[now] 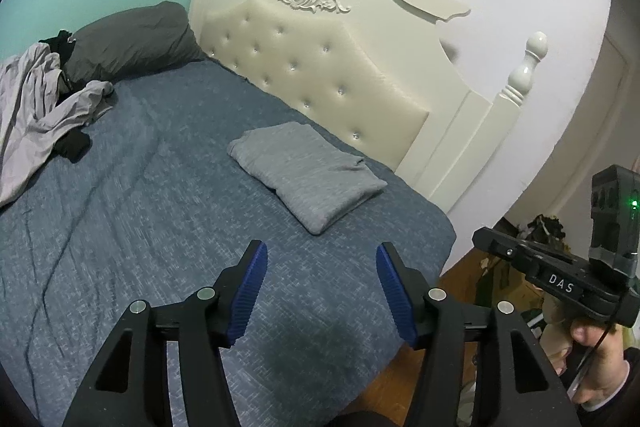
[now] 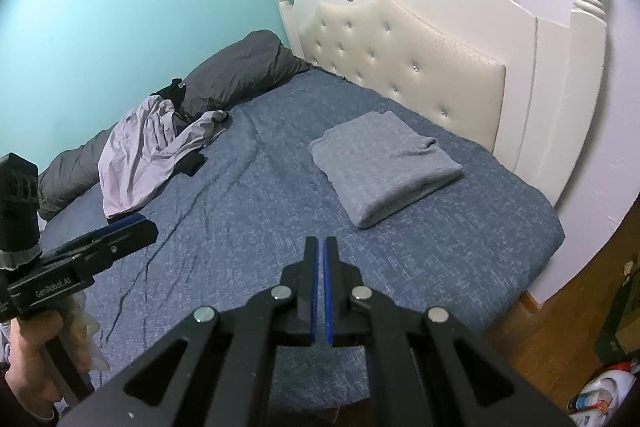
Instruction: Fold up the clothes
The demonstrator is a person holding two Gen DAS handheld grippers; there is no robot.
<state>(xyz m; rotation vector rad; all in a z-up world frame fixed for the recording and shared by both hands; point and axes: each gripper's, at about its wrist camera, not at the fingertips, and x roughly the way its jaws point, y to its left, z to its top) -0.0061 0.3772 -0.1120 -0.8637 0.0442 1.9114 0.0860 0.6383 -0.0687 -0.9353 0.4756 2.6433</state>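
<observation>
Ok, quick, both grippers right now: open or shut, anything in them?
Left gripper: open, nothing between the pads, above the blue bedspread.
Right gripper: shut, holding nothing.

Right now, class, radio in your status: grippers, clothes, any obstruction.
Left gripper open, empty; right gripper shut, empty. Grey garment folded near headboard; lilac garment crumpled, unfolded. Nothing in the way.

A heathered grey folded garment (image 1: pixel 308 173) lies on the mottled blue bedspread (image 1: pixel 160 227). At ten o'clock sit pale lilac clothes (image 1: pixel 36 107) and a charcoal pillow (image 1: pixel 132 41). The tufted headboard (image 1: pixel 320 67) is cream.
</observation>
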